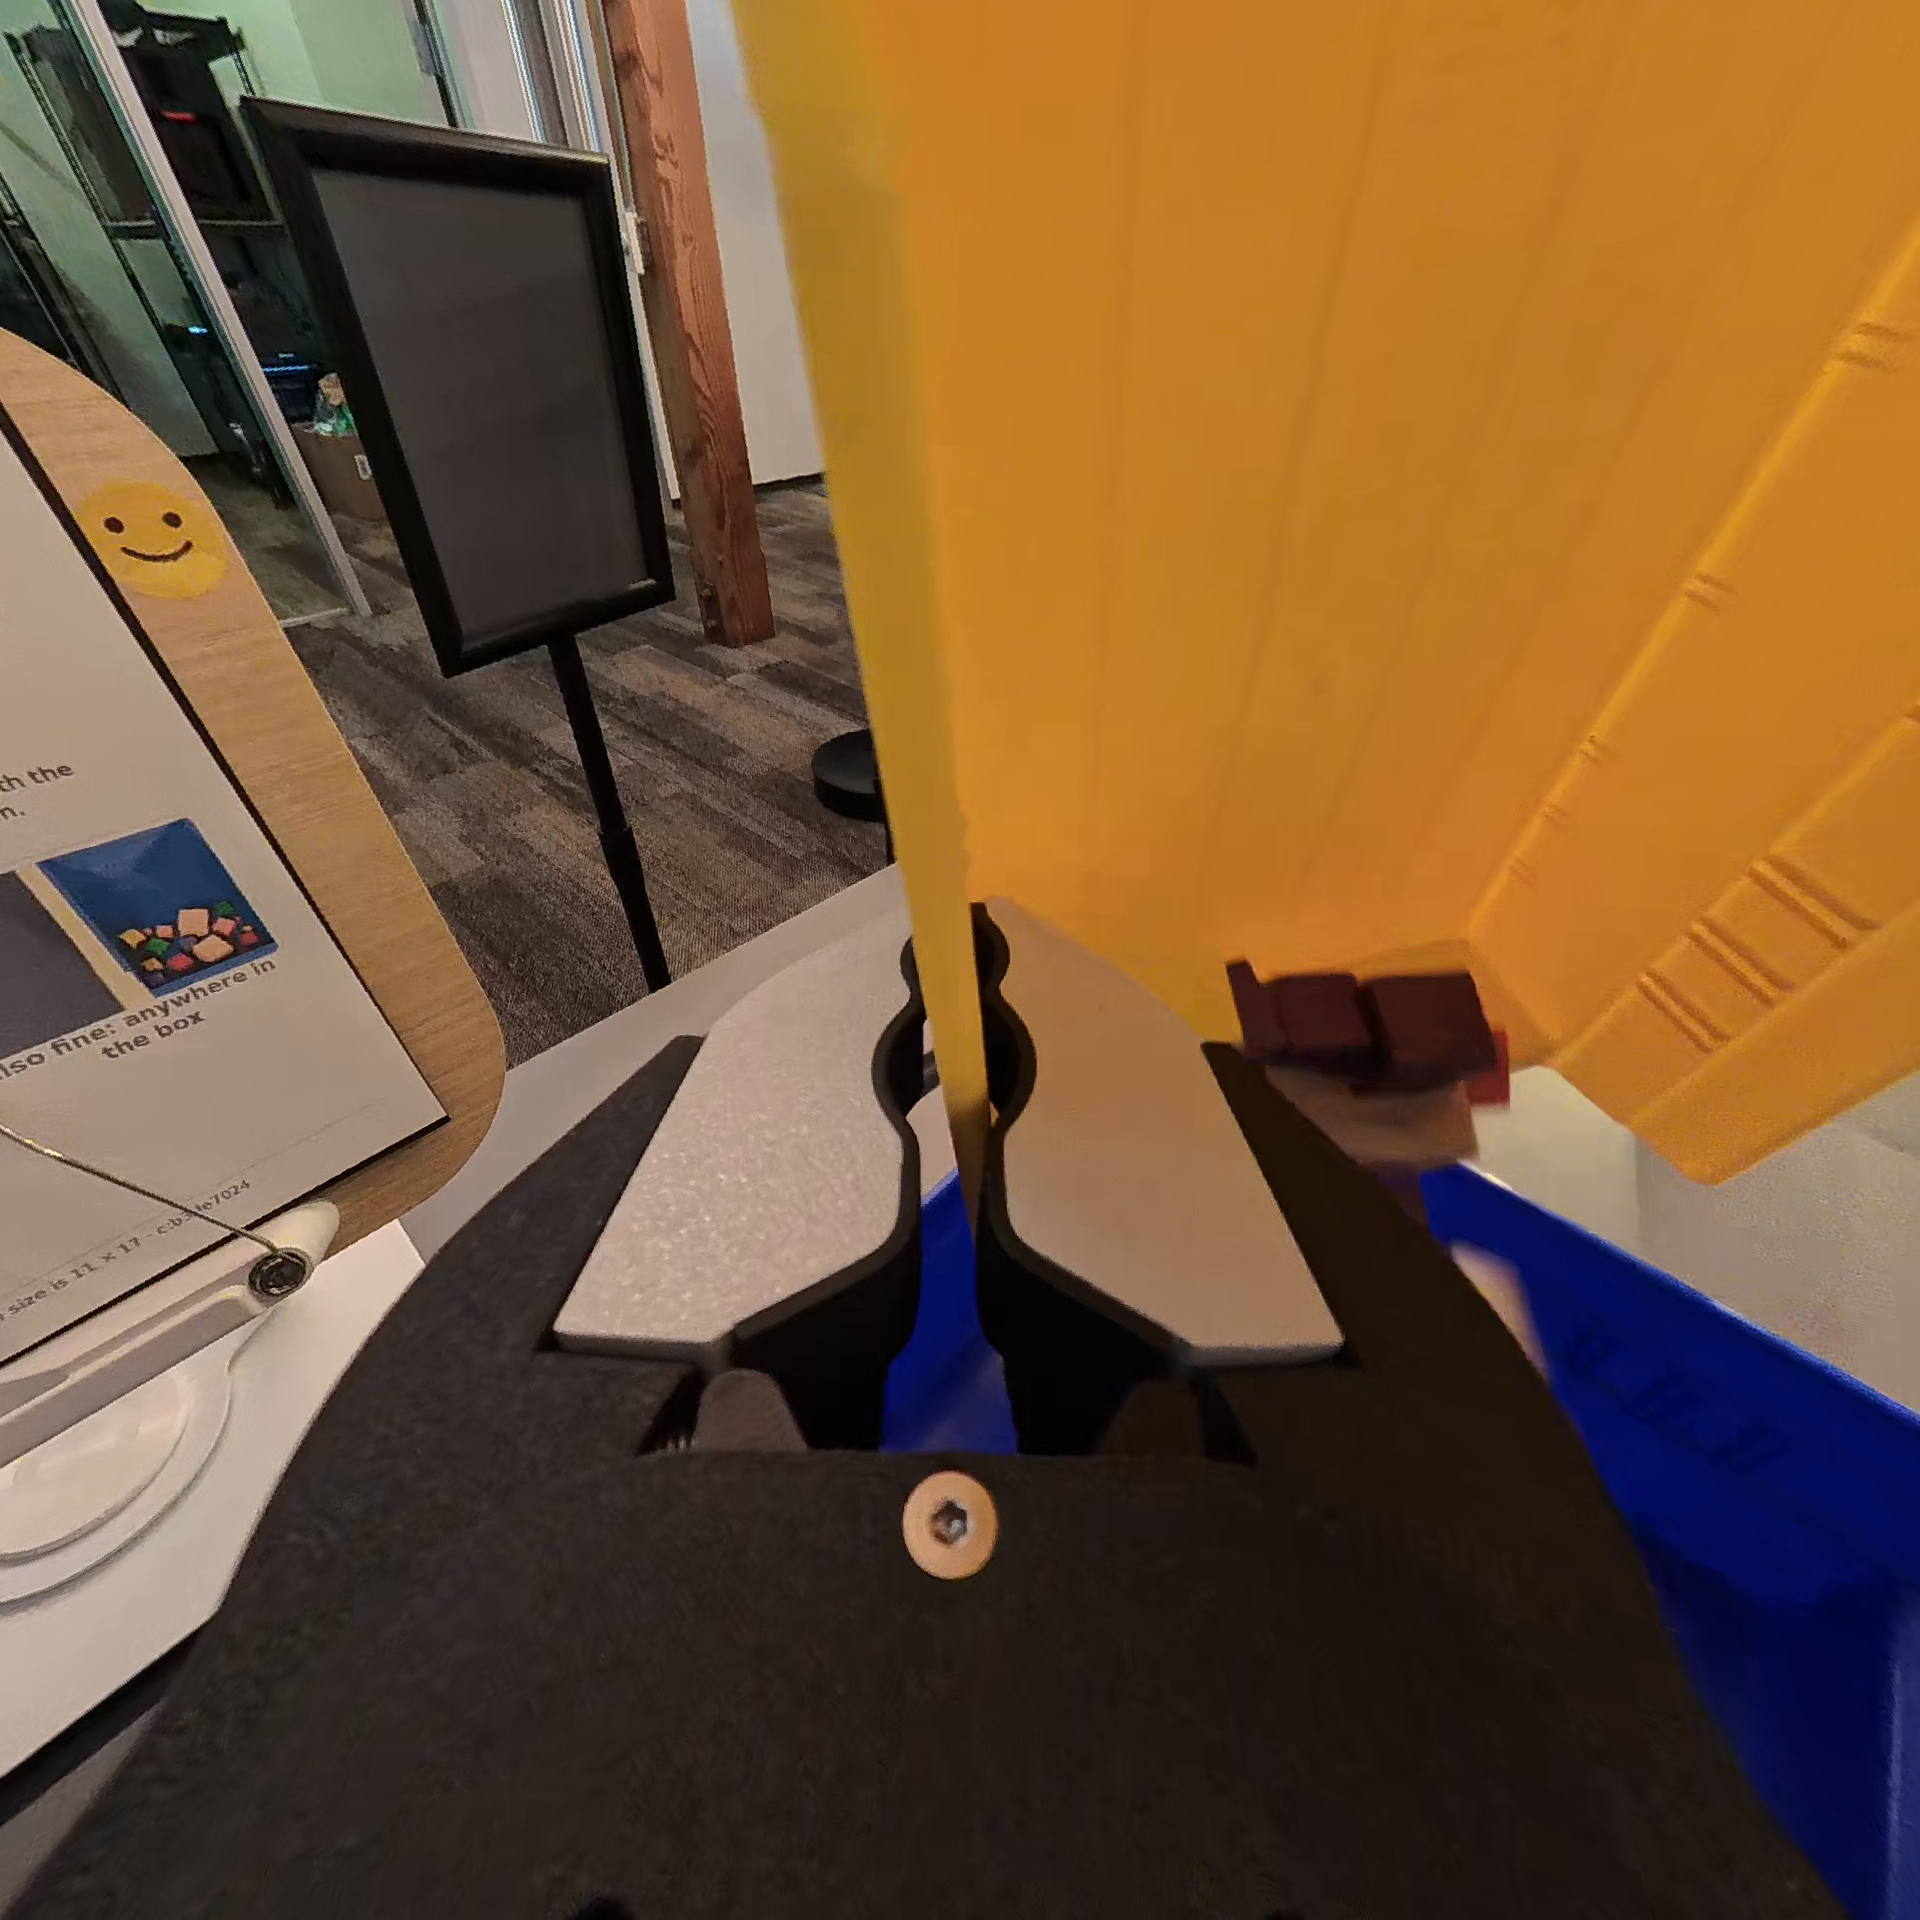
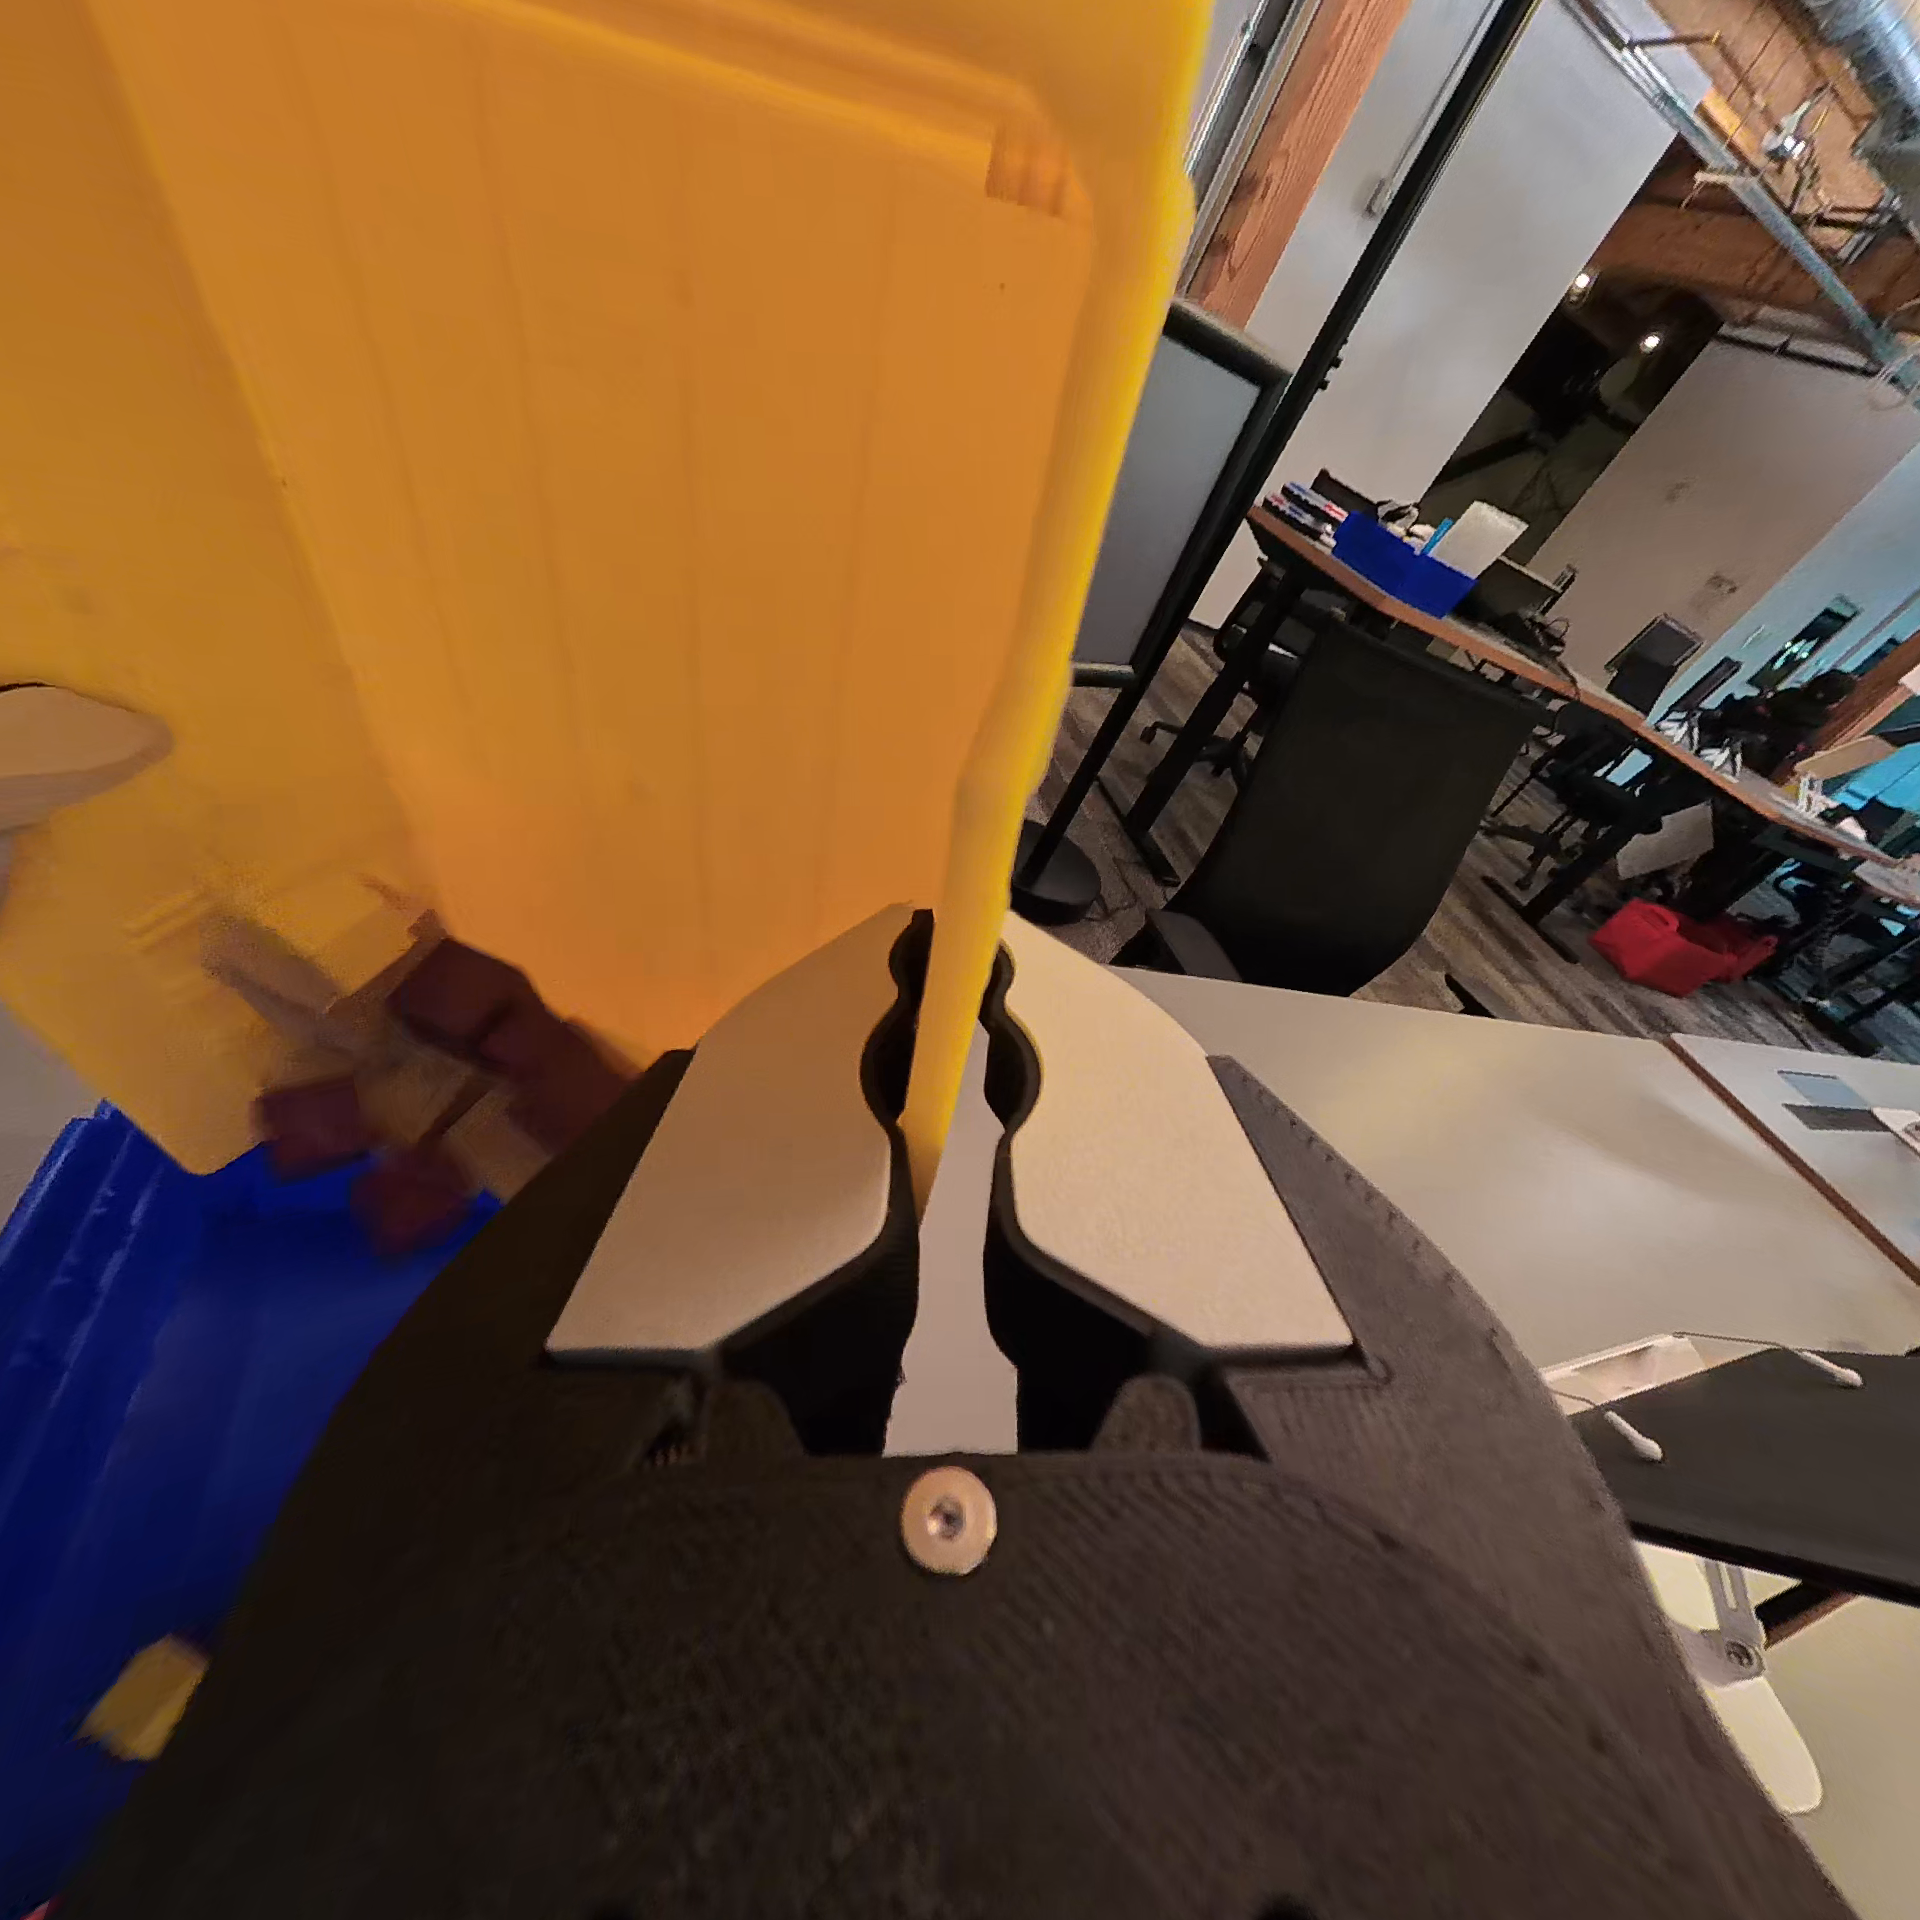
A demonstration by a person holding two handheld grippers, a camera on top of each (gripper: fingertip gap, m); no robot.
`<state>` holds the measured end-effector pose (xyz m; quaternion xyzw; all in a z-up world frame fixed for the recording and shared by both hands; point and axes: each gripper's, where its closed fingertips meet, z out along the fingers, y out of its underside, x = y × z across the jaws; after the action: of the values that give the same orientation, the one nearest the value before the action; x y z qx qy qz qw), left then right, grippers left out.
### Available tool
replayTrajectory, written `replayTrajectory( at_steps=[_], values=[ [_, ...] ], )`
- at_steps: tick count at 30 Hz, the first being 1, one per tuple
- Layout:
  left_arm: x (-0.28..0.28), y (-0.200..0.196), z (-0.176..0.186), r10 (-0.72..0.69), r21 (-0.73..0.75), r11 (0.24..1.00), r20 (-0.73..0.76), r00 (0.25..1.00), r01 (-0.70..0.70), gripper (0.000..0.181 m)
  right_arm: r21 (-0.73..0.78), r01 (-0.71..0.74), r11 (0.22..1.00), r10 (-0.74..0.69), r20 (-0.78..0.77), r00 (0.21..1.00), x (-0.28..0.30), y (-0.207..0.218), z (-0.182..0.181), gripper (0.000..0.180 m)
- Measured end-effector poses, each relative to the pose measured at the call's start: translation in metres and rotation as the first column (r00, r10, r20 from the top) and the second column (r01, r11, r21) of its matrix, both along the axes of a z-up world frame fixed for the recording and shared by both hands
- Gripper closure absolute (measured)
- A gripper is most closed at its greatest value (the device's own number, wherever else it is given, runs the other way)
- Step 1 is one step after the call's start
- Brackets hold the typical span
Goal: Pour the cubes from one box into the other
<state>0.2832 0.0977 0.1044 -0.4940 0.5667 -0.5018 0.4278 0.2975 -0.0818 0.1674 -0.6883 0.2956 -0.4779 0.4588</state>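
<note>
the left gripper (image 1: pixel 961 1049) is clamped on one thin side wall of the yellow box (image 1: pixel 1299 468), which is tipped steeply and fills the left wrist view from 12 to 3 o'clock. at about 3 o'clock of that grip, a blurred clump of dark red and pale cubes (image 1: pixel 1371 1023) is spilling off the yellow rim toward the blue box (image 1: pixel 1662 1455), which sits below at 4 o'clock. an instruction board (image 1: pixel 208 935) stands on the white table (image 2: pixel 1455 1122) at 9 o'clock.

the right gripper (image 2: pixel 951 1039) pinches the opposite wall of the same box. in its view the cubes tumble at 8 o'clock, and the blue box lies at 7 o'clock with a yellow cube already in it.

the risk, as i judge it: both grips are thin-edge pinches, so the wall could slip or twist as the load shifts. the pouring lip hangs near the blue rim, so any drift could send fast cubes bouncing onto the table.
</note>
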Motion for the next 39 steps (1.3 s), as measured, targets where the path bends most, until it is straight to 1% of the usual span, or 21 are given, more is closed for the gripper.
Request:
replayTrajectory(
  at_steps=[6, 13, 19, 21, 22, 24, 25, 26, 28, 29, 30, 31, 33, 35, 36, 37, 39],
  values=[
    [-0.004, -0.002, 0.014, -0.002, -0.019, 1.000, 0.062, 0.998, 0.003, 0.175, 0.005, -0.001, 1.000, 0.001, 0.077, 0.997, -0.009, -0.001, 0.015, 0.172],
    [-0.011, -0.002, 0.015, 0.004, 0.021, 1.000, 0.085, 0.996, -0.006, 0.175, 0.012, -0.013, 1.000, 0.012, 0.101, 0.995, -0.014, -0.002, 0.015, 0.171],
    [-0.013, -0.011, 0.009, 0.000, 0.068, 0.998, 0.043, 0.999, -0.003, 0.174, -0.006, -0.012, 1.000, 0.013, 0.058, 0.998, -0.008, -0.006, 0.016, 0.173],
    [-0.013, -0.023, 0.010, -0.030, 0.079, 0.996, -0.005, 1.000, 0.030, 0.169, -0.002, -0.021, 1.000, 0.021, -0.004, 1.000, 0.003, -0.011, 0.023, 0.174],
    [-0.013, -0.032, 0.014, -0.060, 0.081, 0.995, -0.025, 0.998, 0.062, 0.164, 0.006, -0.030, 1.000, 0.030, -0.051, 0.998, 0.012, -0.014, 0.029, 0.174],
    [-0.020, -0.058, 0.030, -0.153, 0.078, 0.985, -0.011, 0.988, 0.153, 0.147, 0.040, -0.051, 0.998, 0.058, -0.196, 0.979, 0.036, -0.025, 0.039, 0.175],
    [-0.026, -0.071, 0.042, -0.189, 0.090, 0.978, 0.015, 0.982, 0.187, 0.138, 0.070, -0.060, 0.996, 0.079, -0.303, 0.950, 0.049, -0.031, 0.039, 0.174],
    [-0.032, -0.079, 0.052, -0.196, 0.123, 0.974, 0.038, 0.980, 0.190, 0.136, 0.083, -0.055, 0.995, 0.084, -0.416, 0.906, 0.061, -0.039, 0.034, 0.174],
    [-0.042, -0.083, 0.063, -0.140, 0.202, 0.971, 0.062, 0.988, 0.125, 0.111, 0.050, -0.026, 0.998, 0.050, -0.590, 0.806, 0.075, -0.064, 0.020, 0.173],
    [-0.048, -0.082, 0.060, -0.122, 0.222, 0.969, 0.034, 0.992, 0.112, 0.114, 0.019, -0.005, 1.000, 0.016, -0.647, 0.762, 0.079, -0.079, 0.012, 0.173],
    [-0.053, -0.077, 0.050, -0.091, 0.234, 0.968, -0.020, 0.996, 0.093, 0.121, -0.035, 0.028, 0.999, -0.045, -0.678, 0.733, 0.083, -0.098, 0.004, 0.173],
    [-0.056, -0.072, 0.035, -0.073, 0.237, 0.967, -0.085, 0.994, 0.092, 0.115, -0.083, 0.056, 0.995, -0.098, -0.694, 0.713, 0.086, -0.117, -0.003, 0.173],
    [-0.062, -0.055, -0.004, -0.039, 0.209, 0.974, -0.233, 0.972, 0.089, 0.114, -0.149, 0.095, 0.984, -0.173, -0.712, 0.680, 0.090, -0.152, -0.019, 0.173],
    [-0.064, -0.033, -0.047, 0.008, 0.200, 0.977, -0.357, 0.934, 0.068, 0.111, -0.212, 0.123, 0.970, -0.240, -0.725, 0.645, 0.094, -0.184, -0.041, 0.173],
    [-0.066, -0.024, -0.067, 0.028, 0.193, 0.980, -0.403, 0.915, 0.055, 0.115, -0.245, 0.126, 0.961, -0.269, -0.736, 0.621, 0.094, -0.198, -0.055, 0.173],
    [-0.069, -0.020, -0.086, 0.027, 0.161, 0.986, -0.452, 0.892, 0.051, 0.117, -0.282, 0.125, 0.951, -0.299, -0.747, 0.594, 0.094, -0.211, -0.069, 0.173],
    [-0.072, -0.020, -0.116, -0.008, 0.047, 0.998, -0.532, 0.847, 0.039, 0.113, -0.345, 0.120, 0.931, -0.353, -0.765, 0.538, 0.092, -0.230, -0.098, 0.173]
  ],
)
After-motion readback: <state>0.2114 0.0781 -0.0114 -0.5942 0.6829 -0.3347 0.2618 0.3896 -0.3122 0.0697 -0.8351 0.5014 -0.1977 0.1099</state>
